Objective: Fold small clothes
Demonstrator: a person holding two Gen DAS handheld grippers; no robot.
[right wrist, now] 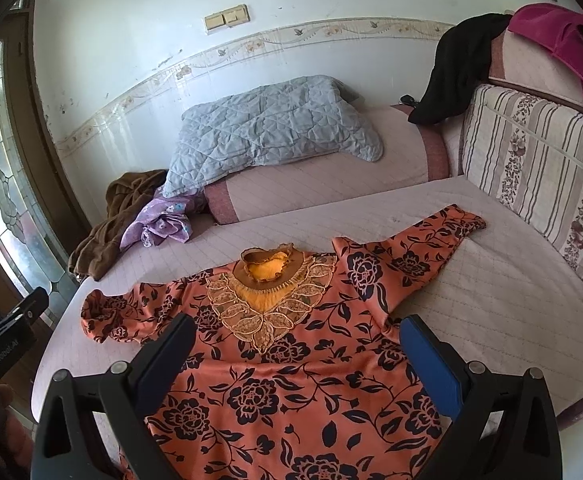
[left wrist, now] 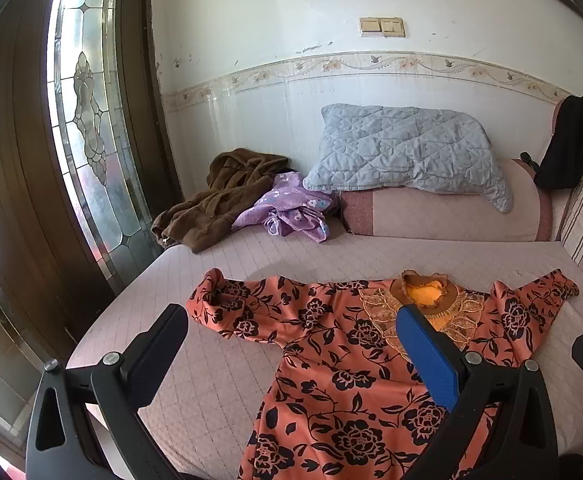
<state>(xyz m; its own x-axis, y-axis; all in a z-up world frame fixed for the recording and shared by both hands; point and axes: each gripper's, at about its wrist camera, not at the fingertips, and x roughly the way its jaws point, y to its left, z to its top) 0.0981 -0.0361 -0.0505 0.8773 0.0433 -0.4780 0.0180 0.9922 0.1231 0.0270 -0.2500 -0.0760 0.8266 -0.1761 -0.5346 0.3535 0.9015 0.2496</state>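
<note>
An orange dress with black flowers [left wrist: 331, 364] lies spread flat on the pink quilted bed [left wrist: 227, 364], collar away from me, both sleeves out to the sides. It shows in the right wrist view [right wrist: 291, 384] too. Its yellow collar with lace trim [right wrist: 269, 270] sits at the far end. My left gripper [left wrist: 291, 320] is open and empty above the dress's left side, near the left sleeve [left wrist: 223, 300]. My right gripper [right wrist: 297, 332] is open and empty above the chest. Neither touches the cloth.
A brown garment [left wrist: 219, 200] and a purple flowered cloth [left wrist: 291, 212] lie heaped at the bed's far left. A grey quilted pillow [left wrist: 403, 152] rests on a pink bolster [left wrist: 443, 216]. A striped cushion [right wrist: 539, 176] lines the right side, with black [right wrist: 459, 64] and magenta clothes above.
</note>
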